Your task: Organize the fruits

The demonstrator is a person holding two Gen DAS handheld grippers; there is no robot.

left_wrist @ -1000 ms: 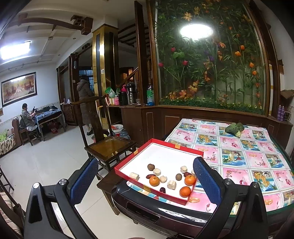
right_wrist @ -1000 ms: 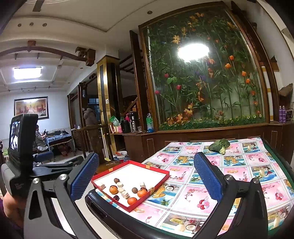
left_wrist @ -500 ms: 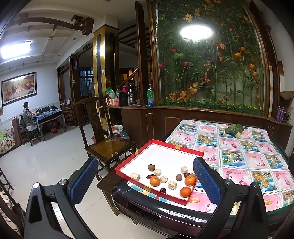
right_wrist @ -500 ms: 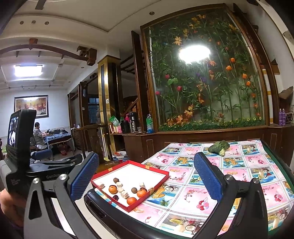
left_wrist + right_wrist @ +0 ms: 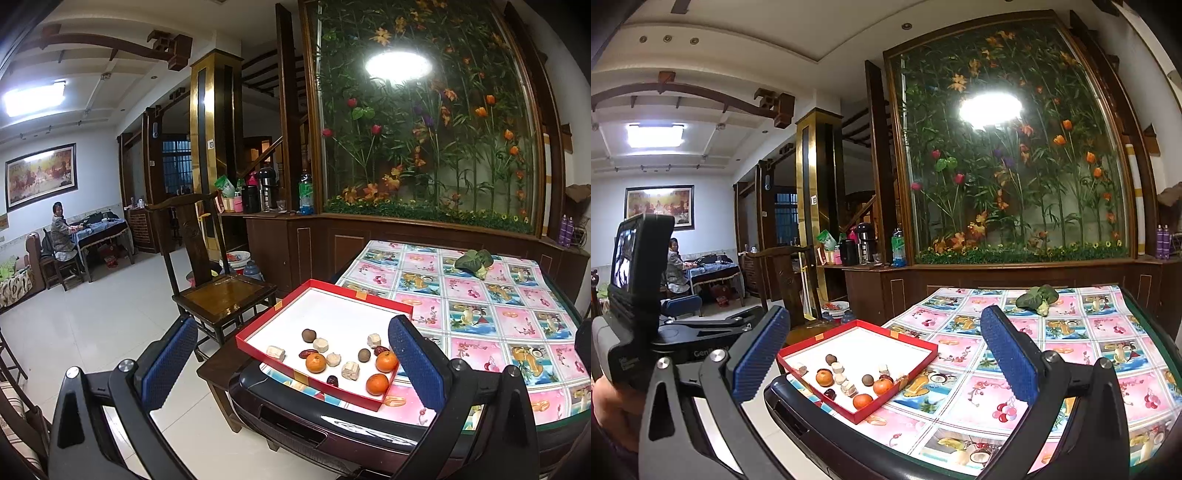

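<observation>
The left gripper hangs short of the table with its jaws spread wide and nothing between them. The right gripper is likewise wide apart and empty, above the table's near edge. A red tray sits at the table's near left corner, partly overhanging the edge. Inside the tray, toward its near end, lie three oranges, two brown round fruits, dark red dates and several pale chunks. A green leafy bundle rests far across the table from the tray. A wooden chair stands just left of the tray.
</observation>
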